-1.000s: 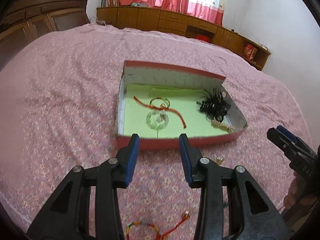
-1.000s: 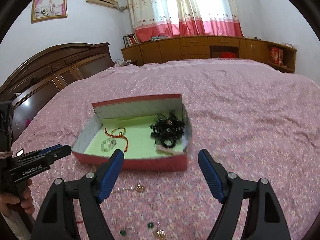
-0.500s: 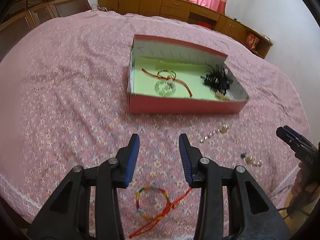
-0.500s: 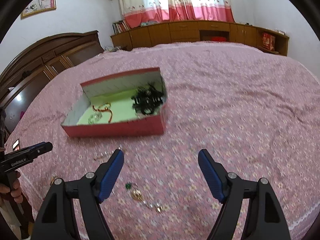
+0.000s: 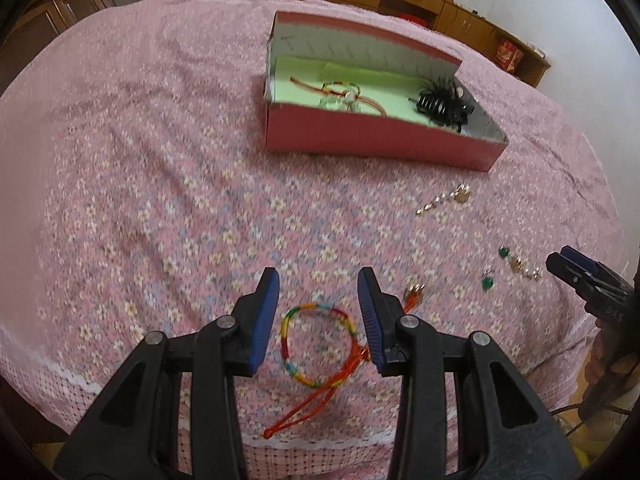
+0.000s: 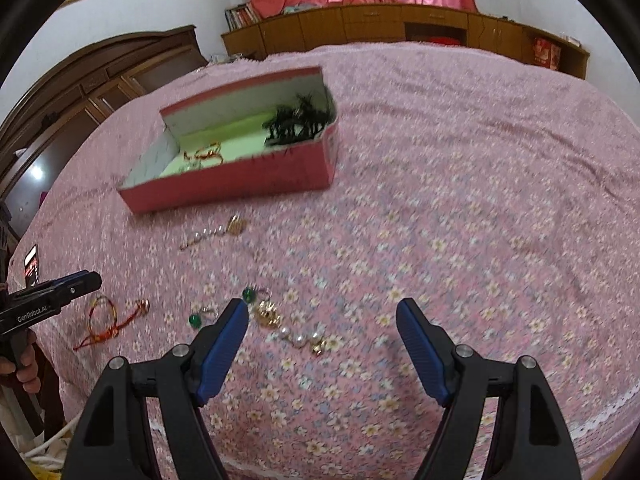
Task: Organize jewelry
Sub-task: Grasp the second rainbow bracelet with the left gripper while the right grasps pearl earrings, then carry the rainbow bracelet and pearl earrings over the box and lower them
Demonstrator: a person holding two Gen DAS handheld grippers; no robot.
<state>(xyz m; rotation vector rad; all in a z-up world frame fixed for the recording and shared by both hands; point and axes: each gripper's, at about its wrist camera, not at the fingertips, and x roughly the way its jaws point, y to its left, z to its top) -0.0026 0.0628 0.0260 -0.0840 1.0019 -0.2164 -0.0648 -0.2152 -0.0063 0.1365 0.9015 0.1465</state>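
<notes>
A red box (image 5: 372, 140) with a green floor lies on the pink bedspread and holds a red cord bracelet (image 5: 340, 94) and black hair clips (image 5: 442, 104). My left gripper (image 5: 318, 312) is open and empty, its fingers on either side of a rainbow bracelet (image 5: 316, 344) with a red cord. My right gripper (image 6: 322, 344) is open and empty above a pearl and gold earring (image 6: 292, 326). Green bead earrings (image 6: 222, 306) lie by its left finger. A second pearl earring (image 6: 214, 232) lies near the box (image 6: 240, 176).
The floral bedspread (image 6: 460, 220) reaches its lace front edge just below both grippers. Wooden cabinets (image 6: 400, 28) line the far wall and a dark headboard (image 6: 100, 80) stands at the left. A phone (image 6: 32, 266) shows beside the bed.
Both grippers have pulled back from the box toward the bed's front edge and tilted down. The rainbow bracelet now lies between my left fingers; the pearl earring lies under my right gripper.
</notes>
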